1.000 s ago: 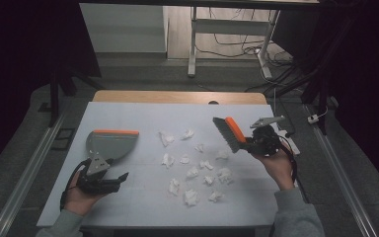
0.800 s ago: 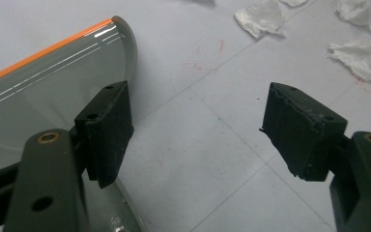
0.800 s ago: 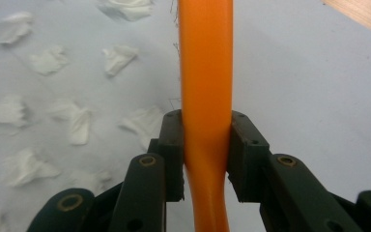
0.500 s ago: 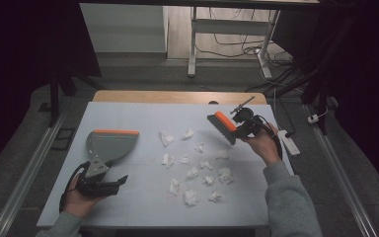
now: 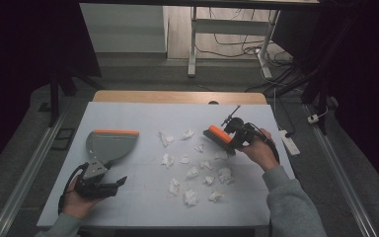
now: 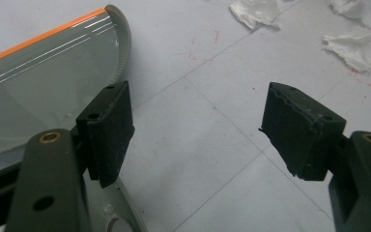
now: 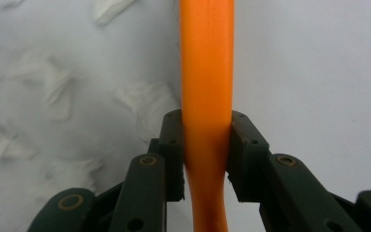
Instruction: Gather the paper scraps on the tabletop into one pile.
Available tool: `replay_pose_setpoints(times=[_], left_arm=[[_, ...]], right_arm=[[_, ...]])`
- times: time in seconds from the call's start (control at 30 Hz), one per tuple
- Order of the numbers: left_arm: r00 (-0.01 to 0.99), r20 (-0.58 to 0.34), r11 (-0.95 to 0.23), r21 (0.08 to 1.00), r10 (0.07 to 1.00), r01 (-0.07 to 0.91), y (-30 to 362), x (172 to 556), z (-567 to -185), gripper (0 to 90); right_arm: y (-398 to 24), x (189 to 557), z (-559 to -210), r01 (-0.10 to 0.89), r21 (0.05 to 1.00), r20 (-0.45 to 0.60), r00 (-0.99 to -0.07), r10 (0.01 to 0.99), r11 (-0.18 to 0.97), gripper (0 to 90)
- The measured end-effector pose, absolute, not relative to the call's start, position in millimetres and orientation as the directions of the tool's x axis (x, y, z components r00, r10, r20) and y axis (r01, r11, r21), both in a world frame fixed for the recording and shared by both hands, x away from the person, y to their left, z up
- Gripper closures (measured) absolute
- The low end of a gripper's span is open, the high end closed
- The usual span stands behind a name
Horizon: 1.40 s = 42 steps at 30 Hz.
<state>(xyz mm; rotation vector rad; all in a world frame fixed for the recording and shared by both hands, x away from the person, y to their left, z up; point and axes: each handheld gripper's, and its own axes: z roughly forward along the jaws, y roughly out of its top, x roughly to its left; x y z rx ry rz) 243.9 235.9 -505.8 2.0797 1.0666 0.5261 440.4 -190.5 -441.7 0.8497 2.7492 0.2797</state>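
Right gripper [image 5: 228,138] clamped on orange brush [image 5: 219,135], centre-right, angled to sweep paper scraps [image 5: 192,172] toward dustpan [image 5: 109,144]; left gripper [image 6: 198,130] jaws apart, lower left.

Both forearms reach in over the table from its near edge. The left gripper [image 5: 109,183], held low at the near left in the left hand [image 5: 76,203], has its jaws spread wide. The right gripper [image 5: 227,138], gripped by the right hand [image 5: 259,151], points leftward with jaws clamped together
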Motion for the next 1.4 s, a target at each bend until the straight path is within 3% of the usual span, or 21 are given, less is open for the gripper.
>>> replay_pose_setpoints(times=[0.3, 0.57, 0.67, 1.0, 1.4], left_arm=[[0.578, 0.027, -0.392, 0.761, 0.816, 0.517, 236, 244, -505, 27.7], [0.576, 0.026, -0.393, 0.757, 0.817, 0.522, 236, 244, -506, 28.2], [0.573, 0.026, -0.389, 0.759, 0.819, 0.522, 236, 244, -506, 28.3], [0.566, 0.013, -0.377, 0.757, 0.825, 0.533, 240, 246, -509, 29.0], [0.567, 0.007, -0.372, 0.762, 0.824, 0.531, 242, 245, -509, 29.7]], right_arm=[[-166, 404, -435, 0.415, 0.302, -0.102, -0.881, 0.461, 0.859, 70.7], [-161, 438, -420, 0.435, 0.392, -0.183, -0.826, 0.533, 0.810, 70.7], [-150, 457, -426, 0.411, 0.379, -0.236, -0.823, 0.517, 0.829, 70.6], [-122, 505, -447, 0.388, 0.353, -0.221, -0.849, 0.479, 0.851, 70.7], [-100, 493, -450, 0.296, 0.254, -0.257, -0.897, 0.359, 0.921, 70.9]])
